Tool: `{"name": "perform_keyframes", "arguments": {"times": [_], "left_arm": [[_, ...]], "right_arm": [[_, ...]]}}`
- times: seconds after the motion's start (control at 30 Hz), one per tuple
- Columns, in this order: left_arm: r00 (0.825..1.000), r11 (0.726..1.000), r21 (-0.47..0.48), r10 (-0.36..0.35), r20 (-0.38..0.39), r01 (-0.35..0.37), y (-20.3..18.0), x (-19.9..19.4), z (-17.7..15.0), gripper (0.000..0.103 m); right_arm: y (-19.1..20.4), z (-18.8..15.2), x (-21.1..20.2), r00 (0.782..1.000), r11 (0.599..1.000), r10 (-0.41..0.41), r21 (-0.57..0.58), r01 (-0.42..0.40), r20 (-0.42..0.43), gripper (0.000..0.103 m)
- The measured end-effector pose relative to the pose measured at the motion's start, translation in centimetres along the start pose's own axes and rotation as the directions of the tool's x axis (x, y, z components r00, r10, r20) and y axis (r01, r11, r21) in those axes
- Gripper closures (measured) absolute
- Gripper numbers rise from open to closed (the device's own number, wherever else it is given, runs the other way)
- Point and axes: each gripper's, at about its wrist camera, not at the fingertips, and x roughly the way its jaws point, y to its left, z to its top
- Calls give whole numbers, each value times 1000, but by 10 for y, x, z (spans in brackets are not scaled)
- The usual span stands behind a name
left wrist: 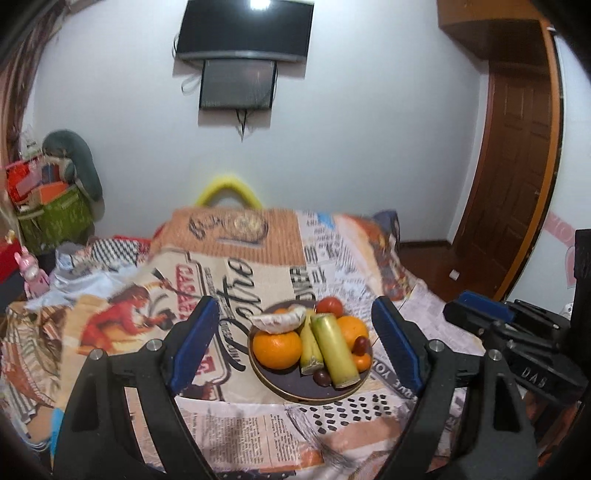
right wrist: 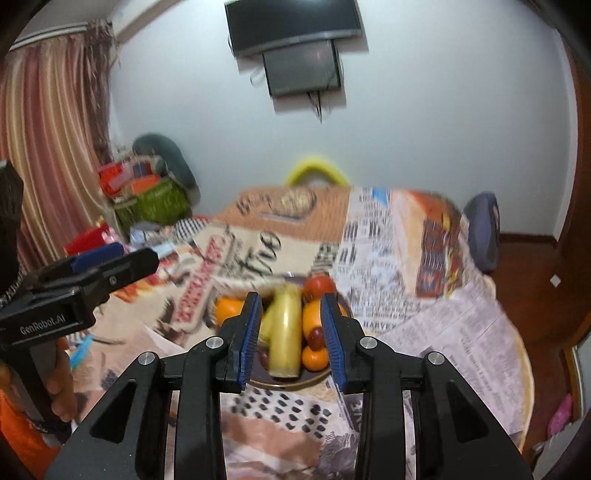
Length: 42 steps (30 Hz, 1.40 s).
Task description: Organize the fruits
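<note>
Newsprint cloth (left wrist: 332,417) carries your plate (left wrist: 280,387) of fruit (left wrist: 277,345). Your left gripper (left wrist: 295,350) stands wide, empty; your right gripper (right wrist: 290,332) narrower, empty, above the plate.

A home room: wall-mounted television (left wrist: 245,29), striped curtain (right wrist: 48,122), wooden door (left wrist: 517,166), cloth-covered table (left wrist: 332,240).

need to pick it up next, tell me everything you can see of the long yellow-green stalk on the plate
The stalk is a thick, smooth cylinder, yellow-green and slightly glossy, with flat cut ends. It lies flat on the dark round plate, its near end by the rim, its far end towards the tomato. A thinner stalk piece touches one side, an orange the other. Neither claw touches it.
</note>
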Motion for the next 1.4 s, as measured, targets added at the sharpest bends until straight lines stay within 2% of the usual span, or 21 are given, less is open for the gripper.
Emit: {"name": "perform_keyframes", "arguments": {"times": [0.2, 0.37, 0.53, 0.67, 0.73, 0.83, 0.97, 1.07, 1.4], "left_arm": [[993, 1000, 23, -13, 121, 10, -8, -74, 8, 18], [979, 998, 57, -24, 201, 13, -17, -125, 8, 17], [968, 997, 77, -33, 250, 14, -23, -159, 3, 11], [963, 997, 82, -32, 267, 10, -27, -173, -2, 6], [962, 997, 82, -31, 270, 9, -28, -176, -5, 4], [961, 997, 81, -32, 273, 11, -27, -178, -9, 3], [962, 996, 85, -32, 272, 9, -27, -177, -10, 1], [963, 996, 84, -33, 266, 10, -28, -178, -12, 0], [965, 997, 78, -34, 260, 14, -26, -177, -15, 0]], "right_arm": [[24, 12, -56, 992, 1000, -5, -23, 7, 124, 69], [43, 14, -97, 976, 999, -5, -39, 14, 217, 64], [55, 11, -122, 958, 998, -15, -49, 31, 285, 50], [61, 8, -130, 950, 998, -26, -52, 44, 312, 41], [63, 6, -133, 943, 996, -50, -52, 71, 330, 30], [68, 2, -137, 933, 993, -78, -54, 104, 352, 19], [73, 0, -139, 930, 990, -102, -59, 131, 352, 15], [73, -3, -143, 924, 989, -118, -43, 144, 364, 2], [76, -7, -150, 918, 986, -135, -45, 163, 374, 0]]}}
